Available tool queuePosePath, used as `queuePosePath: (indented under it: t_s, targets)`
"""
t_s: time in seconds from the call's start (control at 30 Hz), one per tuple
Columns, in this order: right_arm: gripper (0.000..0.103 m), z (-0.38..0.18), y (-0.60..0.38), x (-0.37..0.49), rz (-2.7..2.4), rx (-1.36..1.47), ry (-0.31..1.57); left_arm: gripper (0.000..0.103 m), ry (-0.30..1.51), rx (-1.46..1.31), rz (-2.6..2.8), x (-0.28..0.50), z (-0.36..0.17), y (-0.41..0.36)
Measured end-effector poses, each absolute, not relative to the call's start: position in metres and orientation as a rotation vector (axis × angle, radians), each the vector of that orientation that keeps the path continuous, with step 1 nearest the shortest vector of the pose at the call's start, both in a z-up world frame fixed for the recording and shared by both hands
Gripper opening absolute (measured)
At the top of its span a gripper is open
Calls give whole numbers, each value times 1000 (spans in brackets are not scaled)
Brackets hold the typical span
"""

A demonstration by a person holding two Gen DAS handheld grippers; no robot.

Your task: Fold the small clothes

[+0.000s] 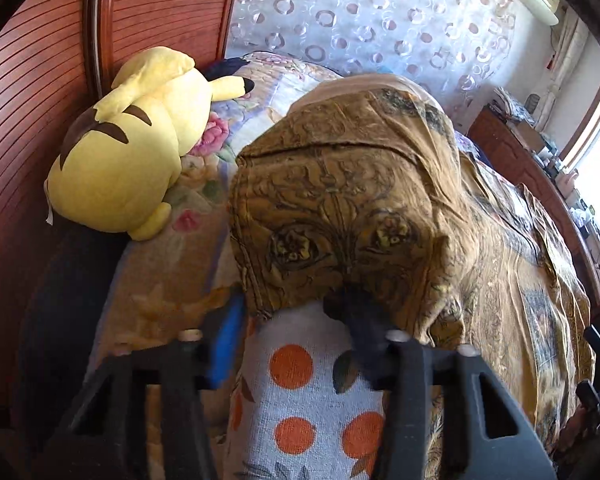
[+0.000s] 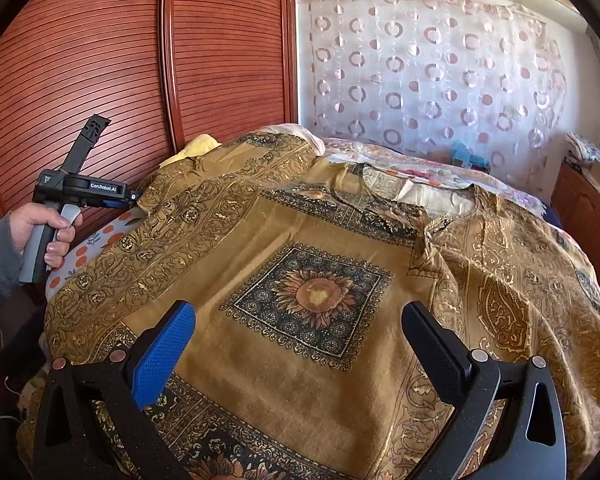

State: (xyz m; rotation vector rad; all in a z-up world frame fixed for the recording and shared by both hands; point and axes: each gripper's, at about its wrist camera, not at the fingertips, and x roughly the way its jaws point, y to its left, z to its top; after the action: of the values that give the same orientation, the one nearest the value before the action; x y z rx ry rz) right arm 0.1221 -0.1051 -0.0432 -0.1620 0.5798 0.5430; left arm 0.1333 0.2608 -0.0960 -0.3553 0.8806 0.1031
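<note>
Though narrowed partway, not seen pinching: left tongs (image 1: 290,308), black finger tucked under the hem of the sleeve (image 1: 340,200), blue pad bare, a gap left between. Wide apart and empty: right tongs (image 2: 299,309), poised just above the chest panel.

Beneath both, spread over the floral-quilted bed (image 2: 420,168): the ochre-brown thin woven tunic (image 2: 260,248) with dark scrolled borders and a sunflower square. Probably light, limp and a little slick; likely to sag and slide rather than keep a crease. Best taken at hems and seams (sleeve cuff, shoulder, bottom edge), not mid-panel.

Under the sleeve, a grey cushion with orange dots (image 1: 300,400); beyond, a yellow plush toy (image 1: 120,160) against the red-brown slatted wardrobe (image 2: 80,80).

Legible on the left device, gripped by a hand (image 2: 44,228): "GenRobot.AI" lettering (image 2: 103,187).
</note>
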Motion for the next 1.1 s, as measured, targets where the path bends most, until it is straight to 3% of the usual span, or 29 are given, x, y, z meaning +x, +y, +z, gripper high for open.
queuePosePath:
  t_s: [0.03,0.23,0.37,0.6,0.77,1.0,1.07,1.1]
  targets:
    - [103,-44,-104,122,543,-162,578,32,872,-348,104,132,-94,259]
    - [103,-46,-102,121,542,-159,577,11,802,-295,141,121,-79,258]
    - [103,-47,-102,120,543,-148,582,7,733,-260,156,110,-60,253]
    - [103,-48,-103,122,552,-152,579,6,683,-192,70,114,-28,219]
    - [103,-41,-116,126,498,-159,562,6,641,-105,-108,119,7,154]
    - [103,-36,-145,129,434,-110,560,7,667,-74,-224,103,6,101]
    - [103,-35,-147,129,426,-118,561,15,669,-74,-217,92,2,103]
    - [103,-35,-148,130,423,-121,562,27,671,-76,-211,92,1,106]
